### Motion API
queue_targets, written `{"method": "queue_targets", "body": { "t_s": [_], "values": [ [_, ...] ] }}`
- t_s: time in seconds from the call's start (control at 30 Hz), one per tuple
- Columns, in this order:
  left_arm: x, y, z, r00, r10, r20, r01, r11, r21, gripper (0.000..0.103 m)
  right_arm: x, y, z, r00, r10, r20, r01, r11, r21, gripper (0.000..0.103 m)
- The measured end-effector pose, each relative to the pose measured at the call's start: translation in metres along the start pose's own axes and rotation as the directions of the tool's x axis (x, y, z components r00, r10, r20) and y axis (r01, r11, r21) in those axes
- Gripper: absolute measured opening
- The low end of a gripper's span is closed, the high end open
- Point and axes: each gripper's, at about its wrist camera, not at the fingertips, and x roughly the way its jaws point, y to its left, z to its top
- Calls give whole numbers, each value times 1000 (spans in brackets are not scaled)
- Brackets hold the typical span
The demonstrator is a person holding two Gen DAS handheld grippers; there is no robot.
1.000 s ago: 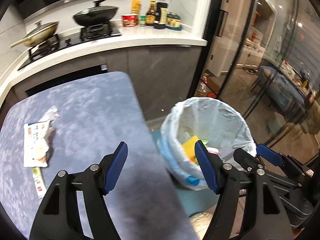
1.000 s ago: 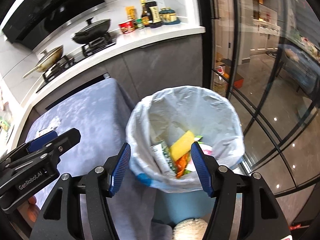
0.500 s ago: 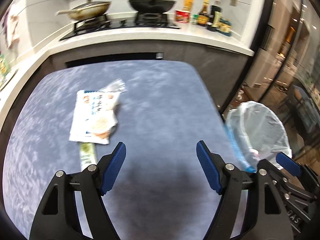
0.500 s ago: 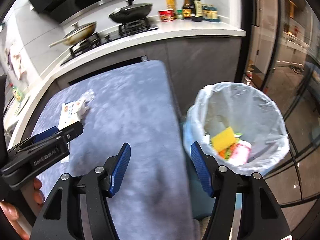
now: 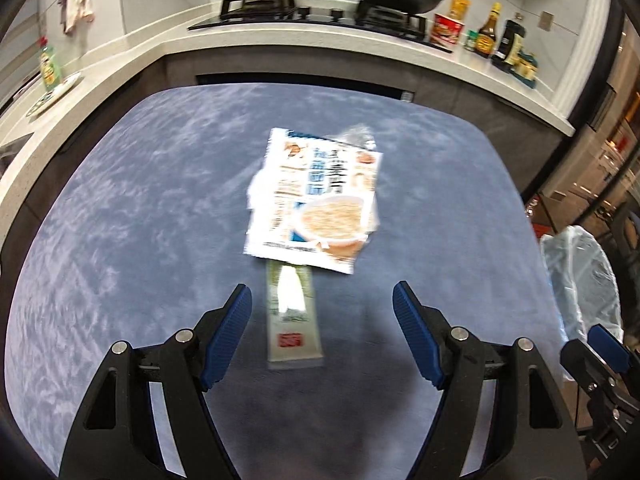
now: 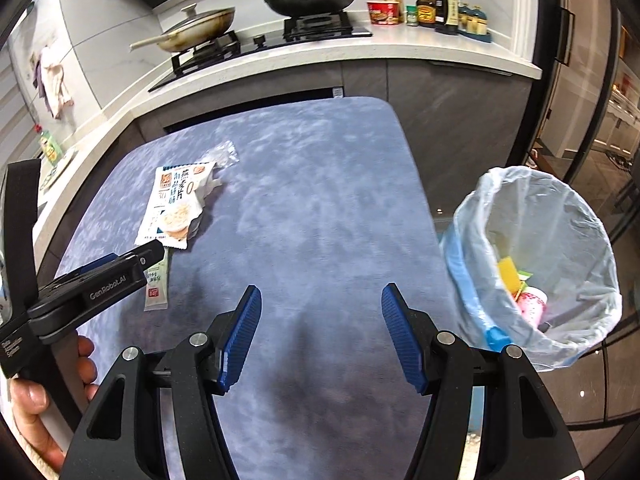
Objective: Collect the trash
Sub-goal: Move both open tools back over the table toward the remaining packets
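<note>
Narrow green-white flat sachet (image 5: 294,314) | light, limp, slick film; pinch across its middle | left gripper (image 5: 322,332) fingers apart, empty | right gripper (image 6: 320,336) fingers apart, empty

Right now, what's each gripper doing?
Left gripper: open, empty, over the sachet.
Right gripper: open, empty, above the table.

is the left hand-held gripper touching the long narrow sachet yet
Apart. In the left wrist view the left hand-held gripper is open with the narrow sachet lying between its fingers, blue table showing on both sides.
</note>
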Motion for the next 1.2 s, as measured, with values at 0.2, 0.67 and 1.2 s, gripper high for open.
{"method": "queue_targets", "body": {
  "t_s": [0.2,0.67,1.2],
  "values": [
    [19,15,2,999,14,-32,-15,999,-28,69,14,16,3,1000,8,-23,-9,1000,-25,61],
    [53,25,-1,995,-77,-69,71,994,-80,58,39,31,7,998,16,-63,-19,999,-42,61],
    [37,67,-16,985,-152,-85,139,980,-140,30,91,90,42,986,159,-49,-164,980,-113,61]
  ]
}}
